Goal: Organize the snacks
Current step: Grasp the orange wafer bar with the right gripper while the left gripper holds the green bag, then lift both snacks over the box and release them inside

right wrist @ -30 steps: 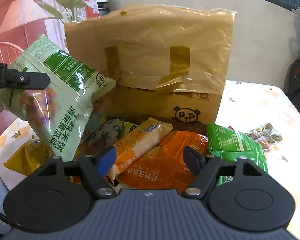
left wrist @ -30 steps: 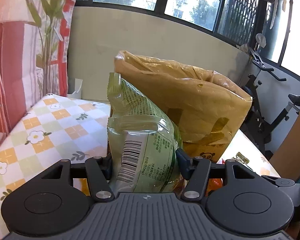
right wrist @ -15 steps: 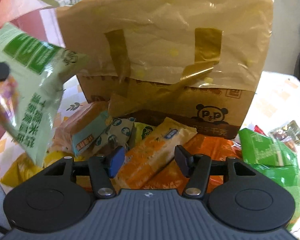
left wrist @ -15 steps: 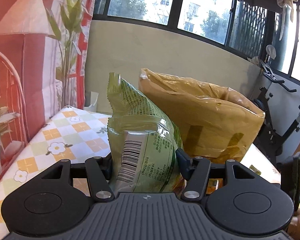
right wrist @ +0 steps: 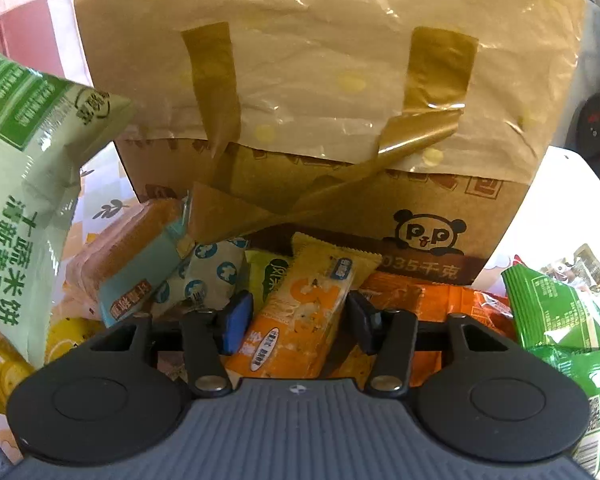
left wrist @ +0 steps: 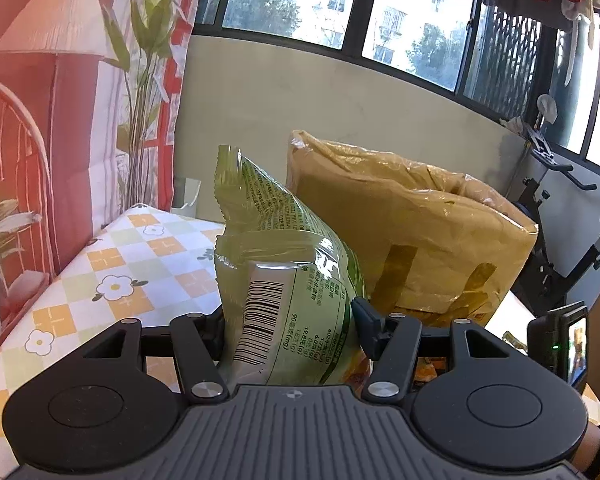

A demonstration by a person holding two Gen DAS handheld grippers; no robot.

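My left gripper [left wrist: 290, 322] is shut on a light green snack bag [left wrist: 284, 280] and holds it up in the air, left of a brown paper bag [left wrist: 412, 232] with taped handles. The same green bag [right wrist: 24, 184] shows at the left of the right wrist view. My right gripper [right wrist: 296, 320] is open, its jaws on either side of an orange-yellow snack packet [right wrist: 304, 304] that lies in a pile in front of the paper bag [right wrist: 328, 92]. I cannot tell whether the pads touch the packet.
The pile holds a blue-labelled cake packet [right wrist: 132, 256], a white and blue packet [right wrist: 204, 276], flat orange packets [right wrist: 432, 304], green bags [right wrist: 556, 320] at the right and yellow packets [right wrist: 4, 368] at the left. A checked floral tablecloth [left wrist: 112, 280] covers the table. An exercise bike [left wrist: 560, 240] stands behind.
My left gripper has lifted the green bag higher and drawn back from the paper bag. My right gripper has moved forward and down over the orange-yellow packet, and its jaws have narrowed around it.
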